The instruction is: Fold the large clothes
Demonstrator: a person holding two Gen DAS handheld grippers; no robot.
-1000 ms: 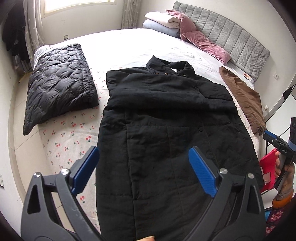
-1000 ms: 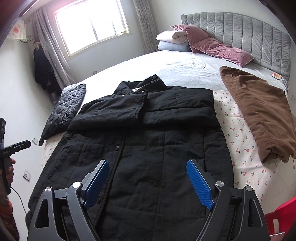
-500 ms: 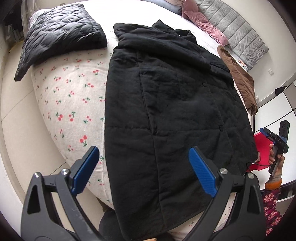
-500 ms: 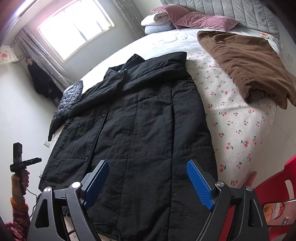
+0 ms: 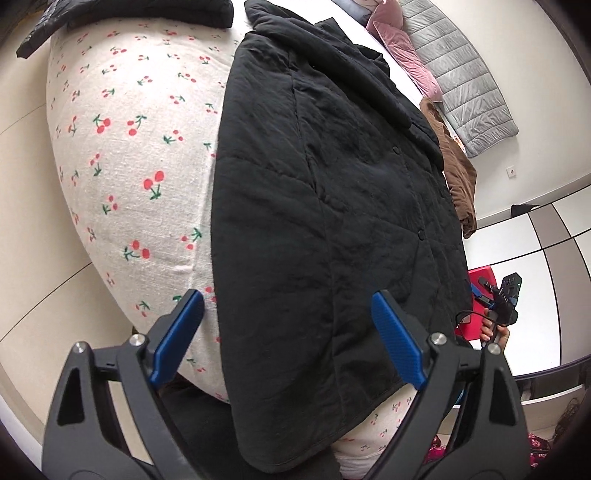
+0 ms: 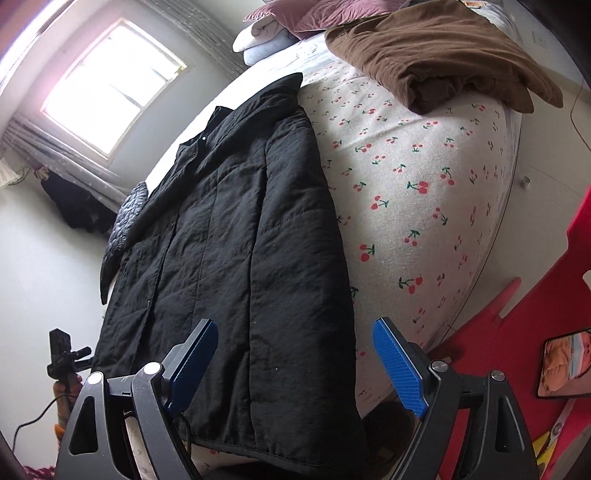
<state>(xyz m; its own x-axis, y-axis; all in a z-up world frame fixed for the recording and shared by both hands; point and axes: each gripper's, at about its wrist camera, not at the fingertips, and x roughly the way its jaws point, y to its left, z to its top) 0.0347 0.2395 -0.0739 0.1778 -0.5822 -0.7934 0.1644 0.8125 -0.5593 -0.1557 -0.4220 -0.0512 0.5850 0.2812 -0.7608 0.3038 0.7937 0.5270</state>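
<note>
A long black quilted coat (image 5: 332,206) lies flat on the bed, sleeves folded across its chest, collar at the far end, hem hanging over the near edge. It also shows in the right wrist view (image 6: 236,258). My left gripper (image 5: 291,339) is open and empty, just above the coat's hem near its left side. My right gripper (image 6: 295,369) is open and empty, just above the hem near the coat's right side. Each view shows the other gripper low at its edge, the right gripper (image 5: 502,299) and the left gripper (image 6: 64,354).
The bed has a cherry-print sheet (image 5: 122,155). A brown garment (image 6: 443,55) lies right of the coat. A folded dark quilted jacket (image 5: 122,14) lies at the left. Pillows (image 6: 280,26) and a grey headboard (image 5: 469,85) are at the far end. A red plastic chair (image 6: 535,332) stands right.
Both grippers have dropped and tilted down toward the coat's hem at the bed's near edge, moving in much closer. Both stay open and empty. The coat has not moved.
</note>
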